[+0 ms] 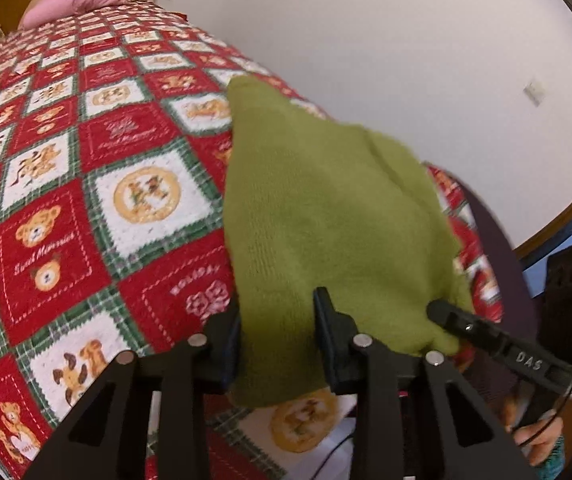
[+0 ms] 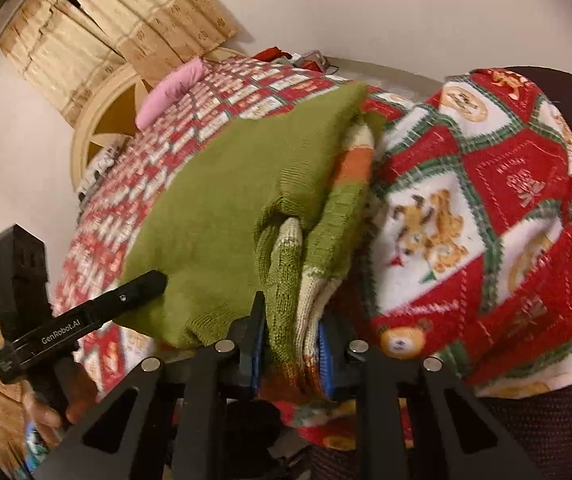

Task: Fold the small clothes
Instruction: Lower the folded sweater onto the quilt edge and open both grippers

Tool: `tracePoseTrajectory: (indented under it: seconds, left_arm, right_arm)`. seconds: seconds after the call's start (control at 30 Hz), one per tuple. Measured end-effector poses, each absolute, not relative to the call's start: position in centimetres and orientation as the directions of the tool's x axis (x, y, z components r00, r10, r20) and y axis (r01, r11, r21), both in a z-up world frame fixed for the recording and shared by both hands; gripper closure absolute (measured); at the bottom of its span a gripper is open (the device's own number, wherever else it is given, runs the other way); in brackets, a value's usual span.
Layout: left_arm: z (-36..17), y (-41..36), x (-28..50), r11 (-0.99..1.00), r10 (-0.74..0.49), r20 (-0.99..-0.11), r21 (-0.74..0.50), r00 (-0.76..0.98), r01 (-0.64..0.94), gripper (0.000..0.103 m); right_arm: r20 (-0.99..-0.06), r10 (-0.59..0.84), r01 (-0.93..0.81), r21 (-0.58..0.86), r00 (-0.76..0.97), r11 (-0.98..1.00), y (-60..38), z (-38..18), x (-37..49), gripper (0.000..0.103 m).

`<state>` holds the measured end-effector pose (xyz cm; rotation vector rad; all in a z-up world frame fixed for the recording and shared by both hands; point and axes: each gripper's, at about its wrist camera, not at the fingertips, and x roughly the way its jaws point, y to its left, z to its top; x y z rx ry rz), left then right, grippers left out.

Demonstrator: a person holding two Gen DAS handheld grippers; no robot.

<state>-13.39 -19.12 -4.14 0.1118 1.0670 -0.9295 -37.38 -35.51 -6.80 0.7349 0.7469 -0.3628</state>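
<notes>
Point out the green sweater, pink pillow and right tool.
green sweater (image 1: 318,208), left wrist view, middle of knit panel
pink pillow (image 1: 74,0), left wrist view, its top
right tool (image 2: 292,344), right wrist view, between fingertips

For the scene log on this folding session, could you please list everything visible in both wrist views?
green sweater: one, olive green with cream and orange stripes, lying on the blanket's near edge.
blanket: one, red, white and green teddy-bear patchwork, covering the bed.
pink cushion: one, pink, far end of the bed.
curtain: one, beige, on the wall behind.
wall: white, beside the bed.
left gripper: black, shut on the sweater's hem.
right gripper: black, blue pads, shut on the striped edge.
</notes>
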Motion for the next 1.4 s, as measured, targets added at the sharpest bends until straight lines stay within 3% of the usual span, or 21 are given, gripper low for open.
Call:
tracePoseTrajectory:
  seconds: [0.23,0.37,0.57,0.7,0.83,0.97,1.07,1.17,1.4]
  left_arm:
    - [-4.0,-18.2,-14.4,0.654,-0.556,-0.798,-0.248,0.232,0.715,0.060]
    - [-3.0,-17.0,-16.0,0.670,-0.522,-0.789,-0.144,0.324,0.728,0.055]
    - [-1.4,-15.5,-17.7,0.691,-0.496,-0.737,-0.016,0.458,0.723,0.045]
    - [-0.2,-14.8,-18.5,0.694,-0.511,-0.705,-0.002,0.492,0.720,0.038]
    - [1.0,-14.3,-19.8,0.686,-0.527,-0.674,0.022,0.517,0.727,0.034]
    - [2.5,-13.4,-21.2,0.689,-0.549,-0.610,0.058,0.572,0.723,0.016]
    - [3.9,-12.5,-22.0,0.708,-0.559,-0.539,0.085,0.630,0.701,0.000]
    - [5.2,-11.7,-22.4,0.722,-0.576,-0.477,0.085,0.664,0.686,0.000]
    - [6.5,-11.7,-22.9,0.725,-0.584,-0.431,0.103,0.688,0.681,0.000]
  right_arm:
    - [-0.731,-0.085,0.556,0.432,0.677,0.710,-34.8,-7.2,-37.7,0.080]
    - [-0.743,-0.149,0.588,0.373,0.653,0.718,-33.1,-6.5,-39.0,0.065]
    - [-0.717,-0.300,0.626,0.238,0.629,0.743,-30.5,-3.0,-41.6,0.064]
    - [-0.675,-0.402,0.636,0.130,0.619,0.761,-28.2,-0.4,-43.0,0.050]
    - [-0.632,-0.480,0.637,0.029,0.608,0.770,-25.9,1.7,-43.6,0.049]
    - [-0.560,-0.531,0.636,-0.009,0.636,0.772,-23.8,3.9,-43.9,0.047]
    - [-0.503,-0.551,0.633,-0.010,0.666,0.774,-22.4,5.1,-44.3,0.030]
    - [-0.441,-0.577,0.632,-0.029,0.687,0.775,-21.0,6.3,-44.5,0.029]
    - [-0.347,-0.629,0.660,-0.036,0.696,0.750,-19.7,8.3,-45.7,0.029]
